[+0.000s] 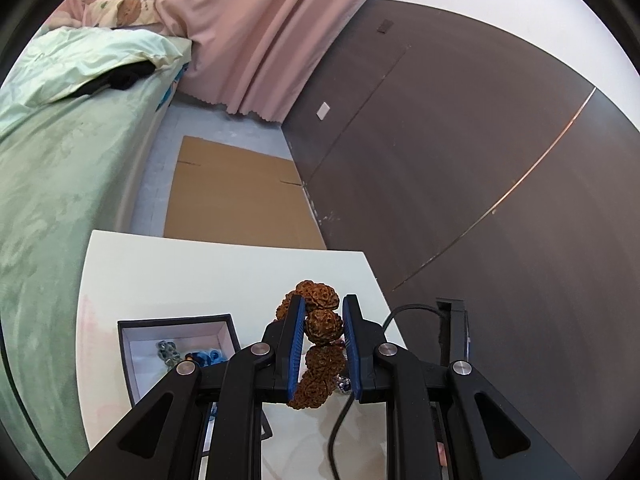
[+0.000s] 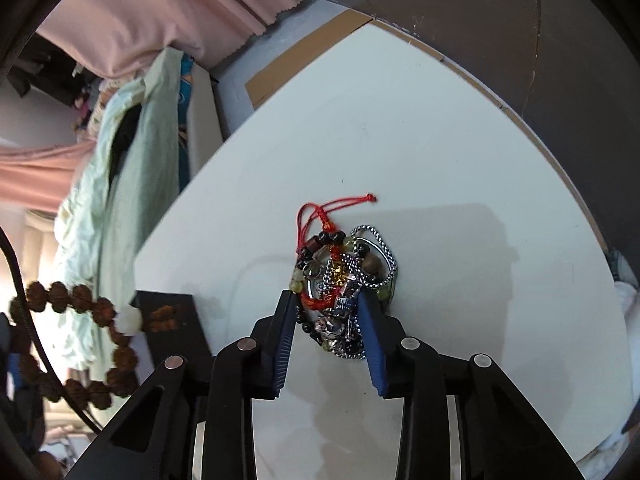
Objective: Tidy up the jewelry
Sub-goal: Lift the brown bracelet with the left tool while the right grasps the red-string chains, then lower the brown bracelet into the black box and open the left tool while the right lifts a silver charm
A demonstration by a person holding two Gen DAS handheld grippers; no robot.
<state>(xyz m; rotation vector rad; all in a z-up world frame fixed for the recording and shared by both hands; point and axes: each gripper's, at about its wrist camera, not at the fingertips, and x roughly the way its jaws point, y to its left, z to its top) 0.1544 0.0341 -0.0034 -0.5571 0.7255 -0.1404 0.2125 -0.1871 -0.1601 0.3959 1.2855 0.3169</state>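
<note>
My left gripper is shut on a brown walnut-bead bracelet and holds it above the white table. The same bracelet hangs in the air at the left of the right wrist view, with one white bead. A black jewelry box with a white lining holds blue and grey bead pieces, left of the gripper. My right gripper is open, its fingers either side of a tangled pile of jewelry: red cord, dark beads, silver chain.
A black cable runs under the left gripper. A bed with green bedding stands to the left. Flat cardboard lies on the floor beyond the table. A dark wall panel is on the right.
</note>
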